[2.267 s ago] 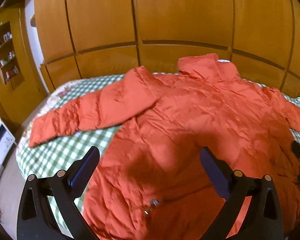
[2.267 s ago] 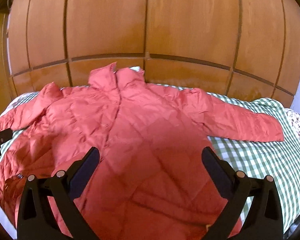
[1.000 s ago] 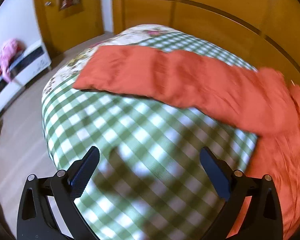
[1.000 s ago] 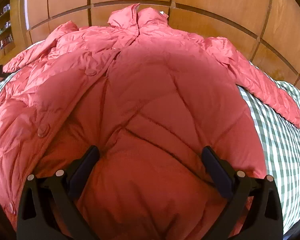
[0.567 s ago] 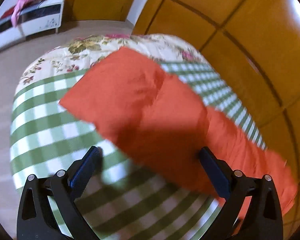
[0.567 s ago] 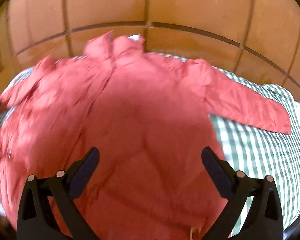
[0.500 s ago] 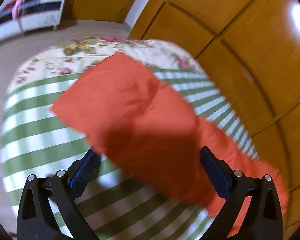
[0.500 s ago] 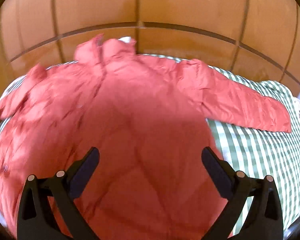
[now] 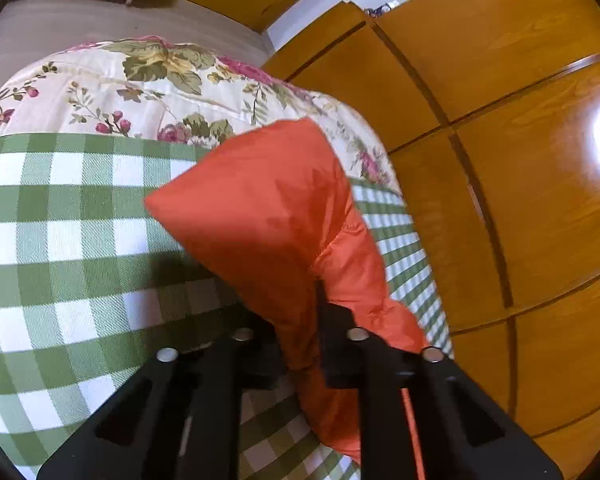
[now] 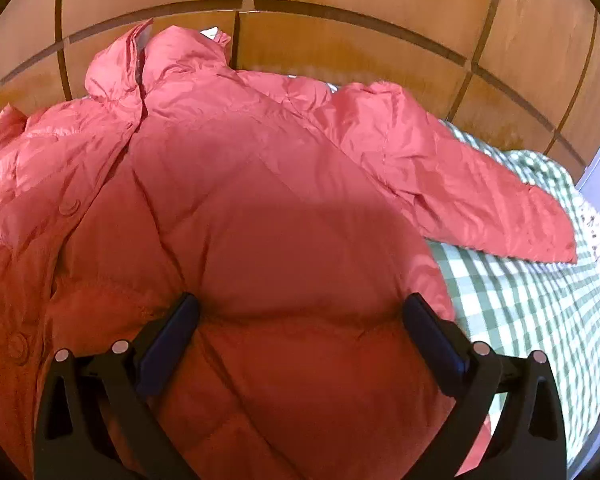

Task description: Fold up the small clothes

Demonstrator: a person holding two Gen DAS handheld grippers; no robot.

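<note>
Left wrist view: left gripper (image 9: pixel 300 312), wide open half a second ago, is now clamped on the sleeve (image 9: pixel 268 208) near its cuff, lifting it off the checked bedspread (image 9: pixel 60 240), so the sleeve fold can start; wooden wardrobe (image 9: pixel 500 160) stands close behind. Right wrist view: right gripper (image 10: pixel 300 320) hangs spread open, holding nothing, over the jacket (image 10: pixel 240 200) lying flat on the bed, other sleeve (image 10: pixel 460 184) still outstretched.

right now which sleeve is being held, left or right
The left sleeve: the left gripper is shut on it near the cuff. The right sleeve lies flat on the bed, and the right gripper is open over the jacket body.
</note>
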